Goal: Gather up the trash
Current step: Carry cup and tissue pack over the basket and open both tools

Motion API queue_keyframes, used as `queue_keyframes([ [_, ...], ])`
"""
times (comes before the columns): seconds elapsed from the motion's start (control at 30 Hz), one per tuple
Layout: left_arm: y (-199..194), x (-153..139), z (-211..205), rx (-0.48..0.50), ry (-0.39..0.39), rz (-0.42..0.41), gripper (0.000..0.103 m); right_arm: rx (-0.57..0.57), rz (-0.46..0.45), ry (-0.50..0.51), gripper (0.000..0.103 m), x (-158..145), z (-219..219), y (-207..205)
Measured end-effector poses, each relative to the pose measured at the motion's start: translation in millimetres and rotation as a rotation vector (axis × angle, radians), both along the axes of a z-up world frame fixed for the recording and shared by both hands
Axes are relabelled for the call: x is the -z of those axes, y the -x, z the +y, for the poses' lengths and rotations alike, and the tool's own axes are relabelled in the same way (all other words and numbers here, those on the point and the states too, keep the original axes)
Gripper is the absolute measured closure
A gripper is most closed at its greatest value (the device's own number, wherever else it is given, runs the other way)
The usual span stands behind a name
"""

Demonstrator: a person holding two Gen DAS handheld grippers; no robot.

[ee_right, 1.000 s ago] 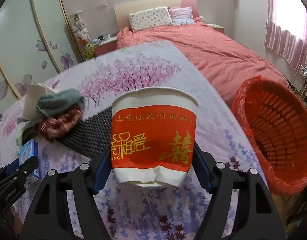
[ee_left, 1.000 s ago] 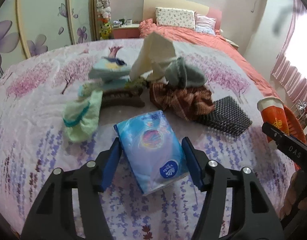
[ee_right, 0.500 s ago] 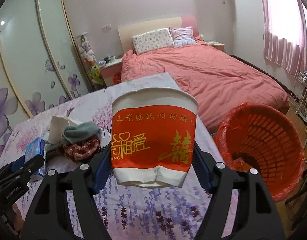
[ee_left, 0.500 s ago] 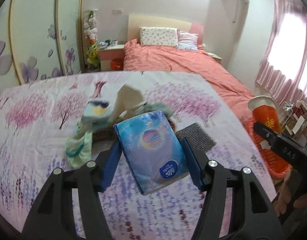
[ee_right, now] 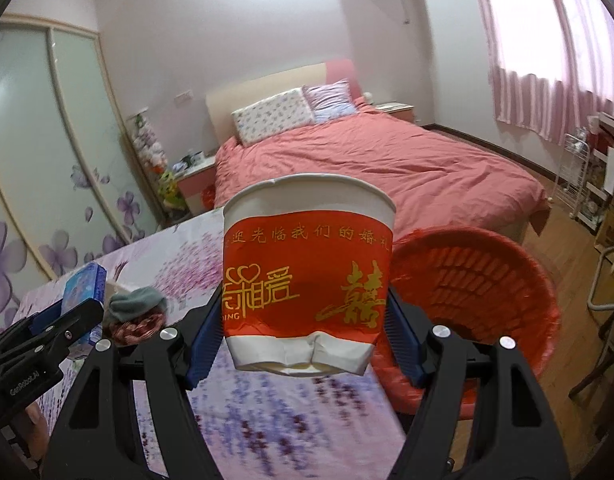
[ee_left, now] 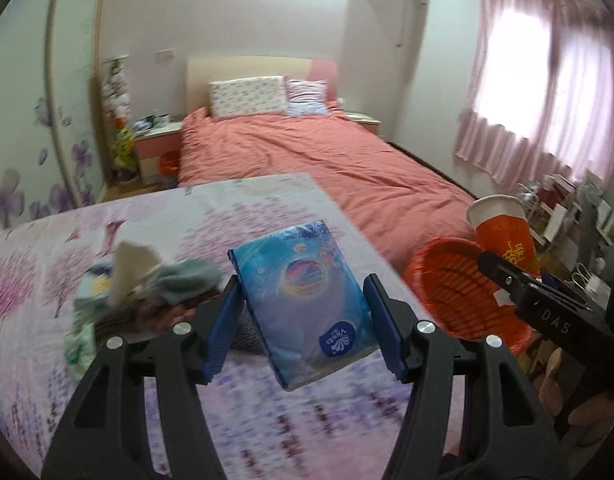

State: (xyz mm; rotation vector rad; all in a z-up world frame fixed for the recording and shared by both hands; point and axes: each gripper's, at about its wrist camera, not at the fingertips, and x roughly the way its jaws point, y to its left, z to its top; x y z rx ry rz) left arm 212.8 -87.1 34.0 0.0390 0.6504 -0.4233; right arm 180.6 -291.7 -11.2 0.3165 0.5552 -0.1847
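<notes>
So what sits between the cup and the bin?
Nothing: in the right wrist view the cup, clamped in the right gripper, hangs directly before the bin.

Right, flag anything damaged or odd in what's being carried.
The red-and-white paper cup in the right tongs is crushed: its bottom edge is dented and creased. The blue tissue pack in the left tongs looks intact.

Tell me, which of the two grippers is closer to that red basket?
The right gripper. It holds the paper cup right beside the red basket, close to its rim. The left gripper, holding the tissue pack, is over the flowered table, farther from the basket.
</notes>
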Motion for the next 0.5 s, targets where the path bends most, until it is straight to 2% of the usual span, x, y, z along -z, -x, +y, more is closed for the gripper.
queue_keyframes([
  [0.27,-1.0,1.6,-79.4,0.159,0.001,-0.025,0.043,0.115,-0.025,-0.039,0.032,2.4,-56.4,18.0],
  [0.5,-10.0,19.9,-153.2,0.284,-0.008,-0.010,0.043,0.188,-0.024,-0.073,0.032,15.1,-91.3,21.1],
])
